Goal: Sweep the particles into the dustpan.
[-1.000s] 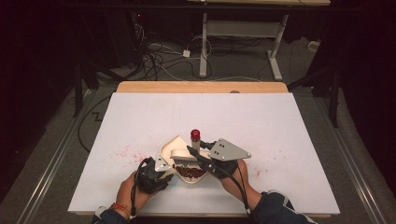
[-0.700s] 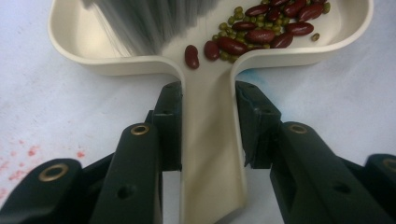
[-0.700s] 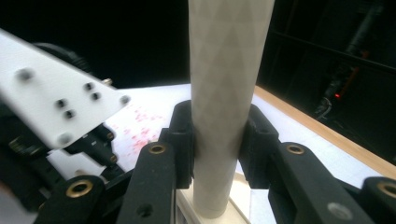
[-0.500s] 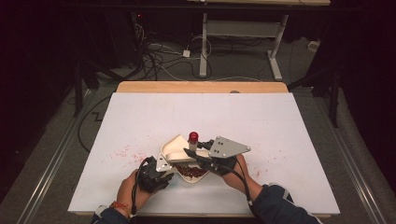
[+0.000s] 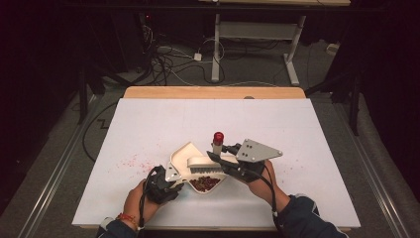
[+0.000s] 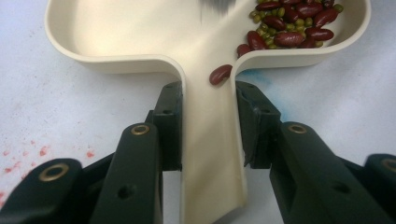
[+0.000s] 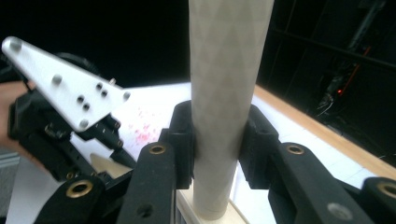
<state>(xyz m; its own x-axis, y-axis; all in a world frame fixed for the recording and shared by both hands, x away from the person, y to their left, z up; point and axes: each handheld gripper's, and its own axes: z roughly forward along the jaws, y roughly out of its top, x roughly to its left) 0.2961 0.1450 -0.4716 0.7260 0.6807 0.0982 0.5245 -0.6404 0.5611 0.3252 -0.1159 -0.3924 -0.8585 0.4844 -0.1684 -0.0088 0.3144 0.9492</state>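
Left gripper (image 5: 171, 174): I have it clenched on the dustpan (image 6: 140, 32) handle, near-left; rigid light plastic, best held at the handle.
Beans (image 6: 289, 25): loose, they roll; I keep the pan level.
Right gripper (image 7: 217, 140): clamped on the brush (image 5: 205, 162) handle, a stiff tube, bristles over the pan.

Dark room: a white-legged desk (image 5: 257, 34) and tangled cables (image 5: 168, 59) stand on grey floor (image 5: 59, 163).
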